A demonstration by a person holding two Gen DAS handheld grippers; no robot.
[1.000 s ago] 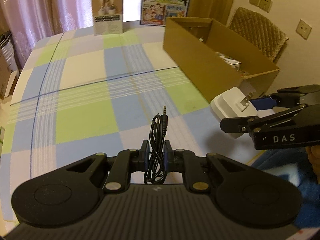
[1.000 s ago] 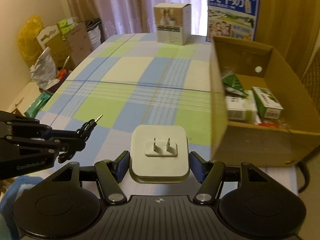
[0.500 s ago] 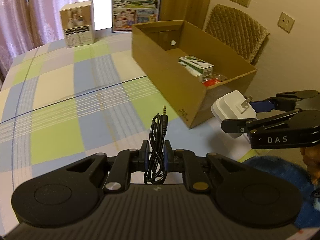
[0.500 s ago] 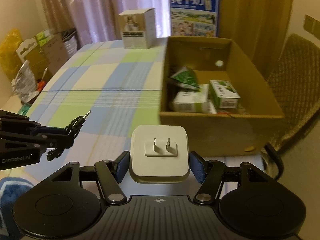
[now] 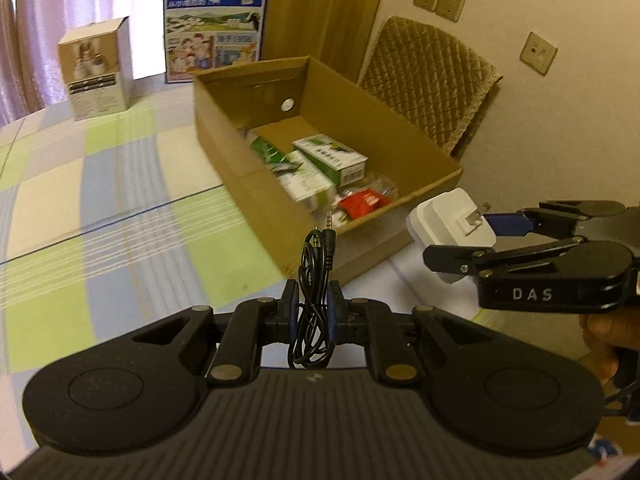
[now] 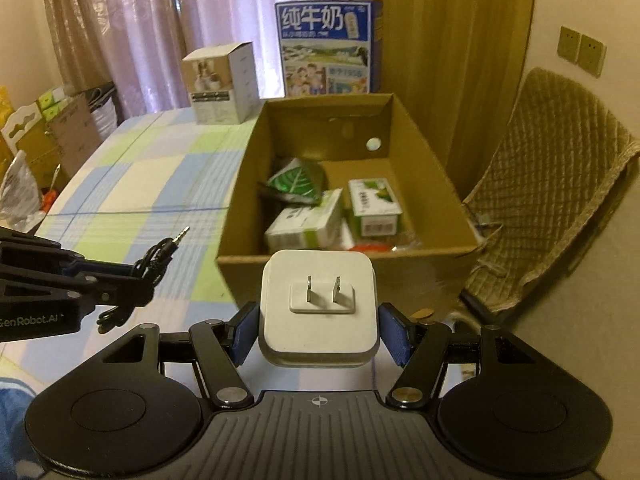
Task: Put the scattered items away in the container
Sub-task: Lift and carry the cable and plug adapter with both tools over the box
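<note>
My left gripper [image 5: 313,302] is shut on a coiled black audio cable [image 5: 316,280] whose jack plug points up. It also appears at the left of the right wrist view, left gripper [image 6: 136,276] with the cable [image 6: 160,256]. My right gripper [image 6: 319,330] is shut on a white plug adapter [image 6: 319,312], prongs facing the camera; the adapter [image 5: 448,228] also shows in the left wrist view. Just ahead stands the open cardboard box [image 6: 352,120] with green-and-white cartons [image 6: 374,206] and a red packet inside. Both grippers hover short of its near wall.
A checked tablecloth [image 5: 100,200] covers the table. A white product box [image 5: 96,68] and a blue milk carton box [image 5: 216,24] stand at the far edge. A quilted chair [image 6: 552,184] sits right of the cardboard box. Bags and cartons clutter the floor at left [image 6: 48,128].
Both grippers have swung toward the cardboard box and risen a little, carrying the cable and the adapter. The box now sits straight ahead with its inside in view.
</note>
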